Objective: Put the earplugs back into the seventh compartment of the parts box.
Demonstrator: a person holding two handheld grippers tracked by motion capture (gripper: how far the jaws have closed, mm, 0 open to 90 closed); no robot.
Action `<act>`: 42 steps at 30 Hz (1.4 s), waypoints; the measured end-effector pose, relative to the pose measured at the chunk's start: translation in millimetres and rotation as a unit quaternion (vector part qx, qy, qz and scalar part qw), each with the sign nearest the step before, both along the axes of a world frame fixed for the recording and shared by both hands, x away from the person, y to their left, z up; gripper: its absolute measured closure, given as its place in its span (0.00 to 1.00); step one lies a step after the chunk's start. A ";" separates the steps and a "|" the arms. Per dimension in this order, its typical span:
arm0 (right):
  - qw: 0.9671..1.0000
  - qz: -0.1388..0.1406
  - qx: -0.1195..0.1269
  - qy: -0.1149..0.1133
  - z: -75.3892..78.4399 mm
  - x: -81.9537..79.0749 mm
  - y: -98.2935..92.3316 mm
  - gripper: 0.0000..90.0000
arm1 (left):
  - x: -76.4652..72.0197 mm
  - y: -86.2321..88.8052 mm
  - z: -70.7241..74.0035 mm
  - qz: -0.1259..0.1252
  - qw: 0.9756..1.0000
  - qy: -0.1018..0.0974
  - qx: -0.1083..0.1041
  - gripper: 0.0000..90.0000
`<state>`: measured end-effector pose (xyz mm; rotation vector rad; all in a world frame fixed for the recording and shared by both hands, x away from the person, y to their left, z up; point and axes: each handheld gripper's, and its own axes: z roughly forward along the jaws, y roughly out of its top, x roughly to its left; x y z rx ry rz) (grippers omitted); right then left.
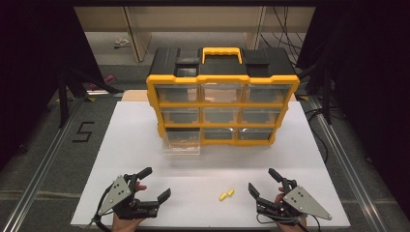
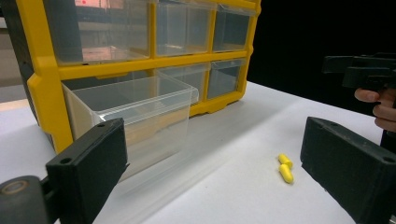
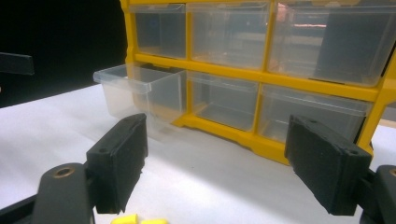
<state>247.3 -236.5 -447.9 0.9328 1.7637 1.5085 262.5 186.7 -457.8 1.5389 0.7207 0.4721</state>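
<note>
From above I see two small yellow earplugs (image 1: 226,195) lying on the white table (image 1: 145,145), near the front edge, between my two grippers. They touch or nearly touch each other, and their long axes run roughly left to right with a slight tilt toward the far side. The right gripper (image 1: 265,184) sits just to their right, clearly closer than the left gripper (image 1: 158,183), which is well apart from them on the left. Both stand with jaws wide apart and nothing between them. In the right gripper view the earplugs peek in at the bottom edge, just in front of and below the jaws, so I judge a short reach down and to the left would bring the right one over them. The pulled-out clear drawer (image 1: 182,143), bottom left of the yellow-framed organizer (image 1: 221,87), lies farther off and to the left of the earplugs, looking like the likely destination.
</note>
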 end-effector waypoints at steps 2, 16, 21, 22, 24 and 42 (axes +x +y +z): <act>1.000 0.000 -0.001 0.000 -0.1 0.1 0.2 0.25 | -0.4 -0.1 0.1 -0.001 1.000 -0.002 0.000 0.08; 1.000 0.012 -0.010 0.012 -0.8 0.8 4.0 0.26 | -1.6 -0.9 0.0 0.001 1.000 -0.009 0.005 0.09; 0.999 0.028 -0.021 0.022 -1.2 2.3 7.0 0.26 | -1.7 -1.1 0.0 0.001 1.000 -0.010 0.006 0.09; 0.998 0.039 -0.028 0.028 -1.3 3.1 8.8 0.27 | -1.6 -1.2 0.0 0.001 1.000 -0.010 0.008 0.09; 0.998 0.048 -0.041 0.031 -1.4 3.6 11.5 0.28 | -1.7 -1.4 -0.1 0.001 1.000 -0.012 0.009 0.09; 0.973 0.128 -0.145 0.129 1.7 17.3 37.1 0.34 | -2.0 -3.9 -0.9 -0.002 1.000 -0.016 0.013 0.09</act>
